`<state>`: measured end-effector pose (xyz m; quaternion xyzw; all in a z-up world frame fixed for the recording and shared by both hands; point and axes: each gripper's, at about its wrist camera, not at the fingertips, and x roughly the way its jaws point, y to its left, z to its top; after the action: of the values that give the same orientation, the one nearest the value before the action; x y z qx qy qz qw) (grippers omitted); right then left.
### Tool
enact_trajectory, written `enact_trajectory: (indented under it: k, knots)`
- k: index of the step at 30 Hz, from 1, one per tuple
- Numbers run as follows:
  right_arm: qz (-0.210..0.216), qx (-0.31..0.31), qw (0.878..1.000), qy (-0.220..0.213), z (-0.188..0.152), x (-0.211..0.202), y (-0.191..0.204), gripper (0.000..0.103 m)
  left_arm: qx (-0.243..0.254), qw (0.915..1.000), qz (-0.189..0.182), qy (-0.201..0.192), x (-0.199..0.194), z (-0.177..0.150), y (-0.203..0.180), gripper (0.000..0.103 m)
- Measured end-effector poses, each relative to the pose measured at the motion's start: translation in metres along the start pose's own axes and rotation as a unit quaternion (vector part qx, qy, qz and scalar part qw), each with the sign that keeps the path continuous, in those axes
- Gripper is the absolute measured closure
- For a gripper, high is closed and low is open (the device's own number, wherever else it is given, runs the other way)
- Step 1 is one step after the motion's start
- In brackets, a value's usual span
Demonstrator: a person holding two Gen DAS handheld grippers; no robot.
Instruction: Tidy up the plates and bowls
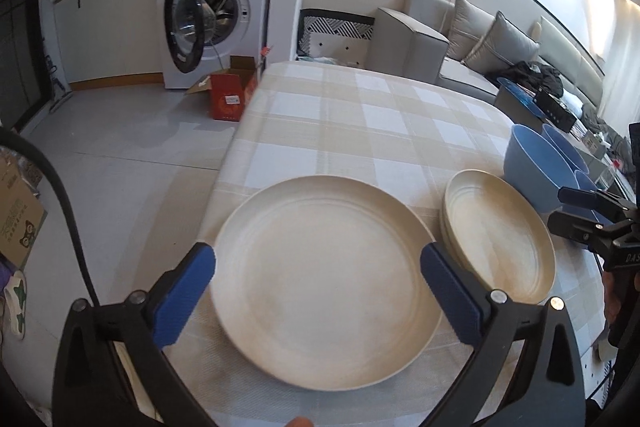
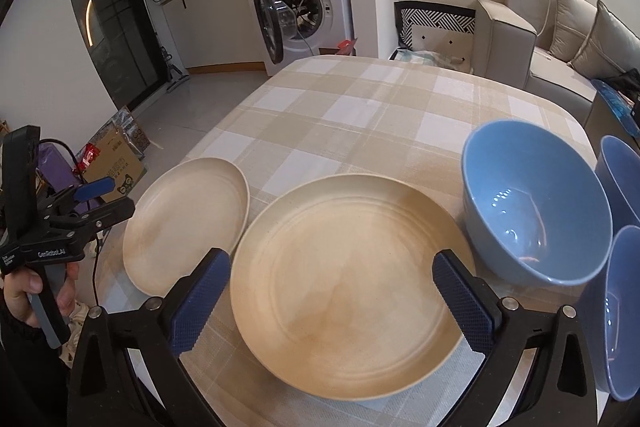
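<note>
Both grippers, left [image 1: 318, 275] and right [image 2: 332, 285], hover with fingers spread, nothing pinched. A plate [image 1: 326, 277] lies between the left fingers; stacked plates [image 2: 348, 279], seemingly two, between the right. Next: grasp the single plate's rim.

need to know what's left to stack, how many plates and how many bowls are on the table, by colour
cream plates: 2, one on the left and one on the right; whether another lies under the right one cannot be told
blue bowls: 3, one large and two at the right edge
total: 5
</note>
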<state>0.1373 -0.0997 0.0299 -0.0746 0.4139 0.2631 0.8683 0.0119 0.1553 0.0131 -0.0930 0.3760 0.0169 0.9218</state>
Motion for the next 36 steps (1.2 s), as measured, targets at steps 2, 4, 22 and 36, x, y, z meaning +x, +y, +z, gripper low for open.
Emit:
enact_trajectory:
  k: [2,4,22,36]
  knots:
    - [0.005,-0.004,1.0,0.0,0.004,0.004,0.005,0.0,-0.007,0.9999,0.011,-0.002,-0.003,-0.003,0.007,0.0]
    - [0.012,-0.008,1.0,0.003,0.008,0.01,0.012,0.0,-0.015,0.9997,0.02,-0.002,-0.004,-0.006,0.014,0.0]
    - [0.062,-0.066,0.995,0.047,0.037,0.08,0.082,0.001,-0.036,0.9972,0.061,0.024,0.015,-0.025,0.039,0.0]
    - [0.052,-0.094,0.992,0.073,0.046,0.133,0.101,0.005,-0.038,0.9954,0.072,0.051,0.038,-0.032,0.046,0.0]
